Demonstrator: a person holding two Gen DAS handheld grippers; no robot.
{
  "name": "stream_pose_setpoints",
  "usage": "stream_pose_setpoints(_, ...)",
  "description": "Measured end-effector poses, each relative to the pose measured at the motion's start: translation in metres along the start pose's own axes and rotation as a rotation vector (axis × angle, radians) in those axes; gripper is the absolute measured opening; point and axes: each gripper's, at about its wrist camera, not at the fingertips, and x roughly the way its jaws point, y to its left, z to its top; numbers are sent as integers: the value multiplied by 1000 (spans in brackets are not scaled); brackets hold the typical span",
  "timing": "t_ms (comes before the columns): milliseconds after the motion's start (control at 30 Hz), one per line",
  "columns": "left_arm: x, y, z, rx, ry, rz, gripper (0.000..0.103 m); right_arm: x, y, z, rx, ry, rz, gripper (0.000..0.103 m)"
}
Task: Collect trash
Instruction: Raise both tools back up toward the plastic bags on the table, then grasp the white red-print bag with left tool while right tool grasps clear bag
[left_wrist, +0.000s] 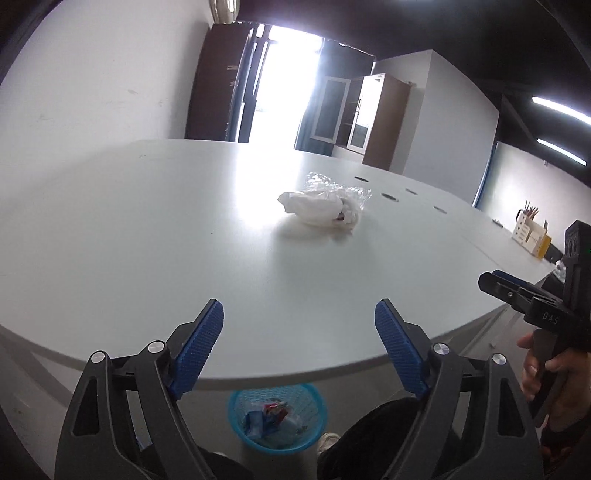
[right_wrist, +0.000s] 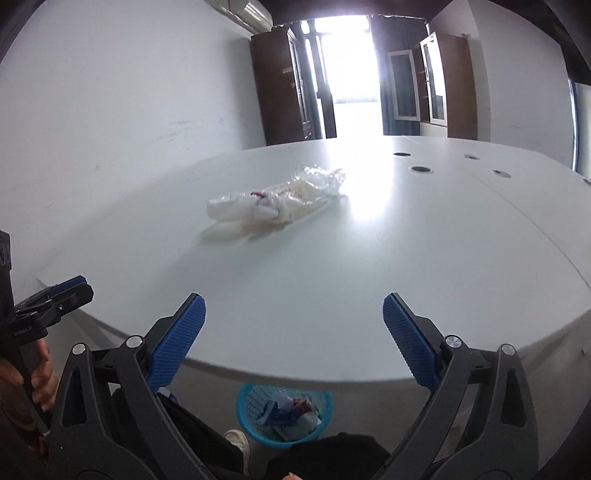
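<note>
We've got wrappers in the blue mesh plastic bin (left_wrist: 277, 421), both claws (left_wrist: 299, 343) (right_wrist: 293, 336) spread empty, crumpled white-and-clear plastic bag (left_wrist: 325, 206) left on the white table (left_wrist: 147, 240).

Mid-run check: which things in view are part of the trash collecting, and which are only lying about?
Part of the job:
- crumpled white tissue and clear plastic wrapper on the table
- blue mesh bin below the table edge, already holding scraps
- left gripper and right gripper, both open and empty

Lying about:
- white holder with pencils
- round cable ports
- brown cabinets
</note>
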Motion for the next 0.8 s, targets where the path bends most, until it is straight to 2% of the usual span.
stream_pose_setpoints(67, 9, -1, 9, -37, 40, -56, 84, 4, -3, 18, -11, -14, -4, 94)
stream_pose_setpoints(100, 15, 0, 14, -48, 55, -61, 84, 9, -4, 25, -13, -16, -4, 94)
stream_pose_setpoints(300, 49, 7, 29, -78, 90, -61, 91, 35, -10, 57, -10, -16, -12, 94)
stream_pose_setpoints(500, 78, 15, 57, -115, 82, -12, 97, 66, -21, 81, 29, -11, -23, 94)
stream_pose_setpoints(667, 109, 24, 92, -157, 88, -23, 97, 97, -29, 100, 46, 12, -17, 94)
stream_pose_setpoints(800, 147, 30, 117, -175, 153, -64, 97, 122, -37, 114, 35, 32, -47, 94)
